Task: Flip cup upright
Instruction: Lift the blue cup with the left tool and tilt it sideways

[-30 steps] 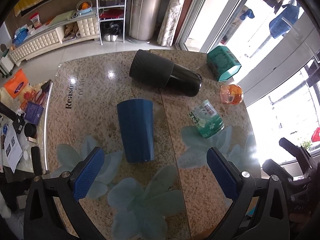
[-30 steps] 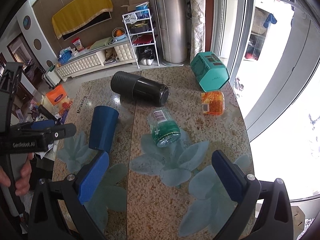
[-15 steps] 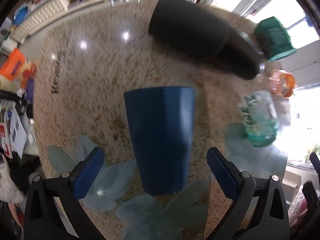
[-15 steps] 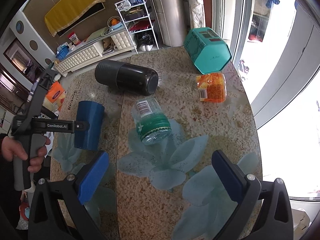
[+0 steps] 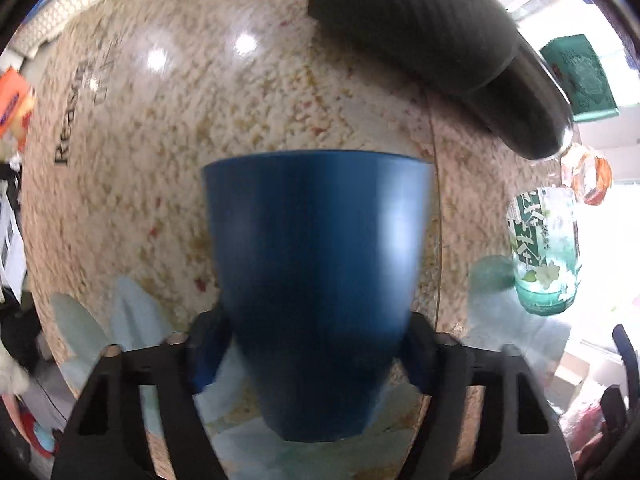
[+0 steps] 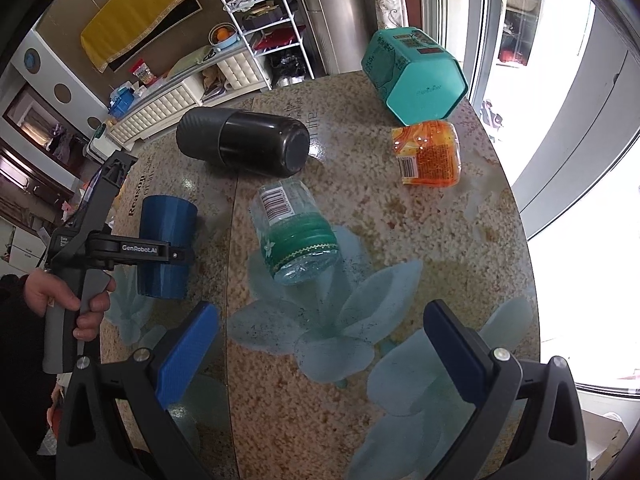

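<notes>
A dark blue faceted cup [image 5: 316, 264] stands mouth-down on the speckled table. My left gripper [image 5: 312, 354] has both blue pads against the cup's narrow upper end, shut on it. In the right wrist view the same cup [image 6: 166, 220] is at the left with the left gripper [image 6: 152, 249] across it, held by a hand. My right gripper [image 6: 320, 354] is open and empty above the table's front part.
A black carbon-pattern tumbler [image 6: 244, 142] lies on its side behind the cup. A green-labelled plastic bottle [image 6: 294, 232] lies at the middle. An orange packet [image 6: 430, 154] and a teal hexagonal box [image 6: 414, 70] are at the back right. The table edge curves at right.
My left gripper moved forward onto the blue cup and its fingers closed on the cup's narrow end. The right gripper stayed open and shifted slightly.
</notes>
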Available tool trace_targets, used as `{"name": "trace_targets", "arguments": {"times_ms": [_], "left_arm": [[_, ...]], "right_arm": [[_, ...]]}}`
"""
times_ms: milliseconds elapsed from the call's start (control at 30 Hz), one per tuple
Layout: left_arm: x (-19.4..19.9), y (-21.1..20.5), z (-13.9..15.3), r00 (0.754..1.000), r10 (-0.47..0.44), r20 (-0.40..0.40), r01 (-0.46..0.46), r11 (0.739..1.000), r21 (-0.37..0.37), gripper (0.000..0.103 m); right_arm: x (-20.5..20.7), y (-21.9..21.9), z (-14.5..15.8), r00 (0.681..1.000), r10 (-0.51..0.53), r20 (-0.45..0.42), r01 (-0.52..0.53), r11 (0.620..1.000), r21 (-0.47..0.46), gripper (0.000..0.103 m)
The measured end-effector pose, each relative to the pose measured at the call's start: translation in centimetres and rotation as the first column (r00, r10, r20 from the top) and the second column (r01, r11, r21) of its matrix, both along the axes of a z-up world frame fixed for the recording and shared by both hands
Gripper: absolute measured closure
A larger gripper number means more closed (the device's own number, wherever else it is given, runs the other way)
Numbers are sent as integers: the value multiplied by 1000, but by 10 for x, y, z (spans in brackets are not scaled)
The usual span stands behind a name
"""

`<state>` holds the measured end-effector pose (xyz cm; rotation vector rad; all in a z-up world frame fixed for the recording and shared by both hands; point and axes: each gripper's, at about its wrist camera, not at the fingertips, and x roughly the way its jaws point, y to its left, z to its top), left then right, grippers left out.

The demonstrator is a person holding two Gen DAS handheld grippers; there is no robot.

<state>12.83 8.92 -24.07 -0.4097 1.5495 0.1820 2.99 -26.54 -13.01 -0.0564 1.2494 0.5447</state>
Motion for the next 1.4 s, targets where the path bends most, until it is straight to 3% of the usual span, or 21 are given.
{"name": "trace_targets", "arguments": {"times_ms": [133,300,700,967,1233,1400], "left_arm": [[-7,-4,-10,1000,-4,15,4,1000,-4,34],[-39,-11,0,999,13,42,-11,999,-46,34],[-146,-104,27,986,-114,124,125,988,-91,34],[-181,-173,6,987,-140,79,148,984,-104,33],[-199,-213,-45,996,-84,6,84,994,-72,33],[-210,-242,-61,999,-51,-14,51,998,-27,33]], "right_arm": [[-6,2,1,1000,-7,6,7,1000,-6,0],[-21,-4,12,998,-43,45,44,999,-8,0],[-83,-25,20,988,-134,69,137,990,-36,0],[-95,-44,11,992,-121,42,124,989,-78,0],[-89,-68,8,998,-67,20,69,993,-99,0],[-77,-76,2,999,-33,-5,33,996,-86,0]]}}
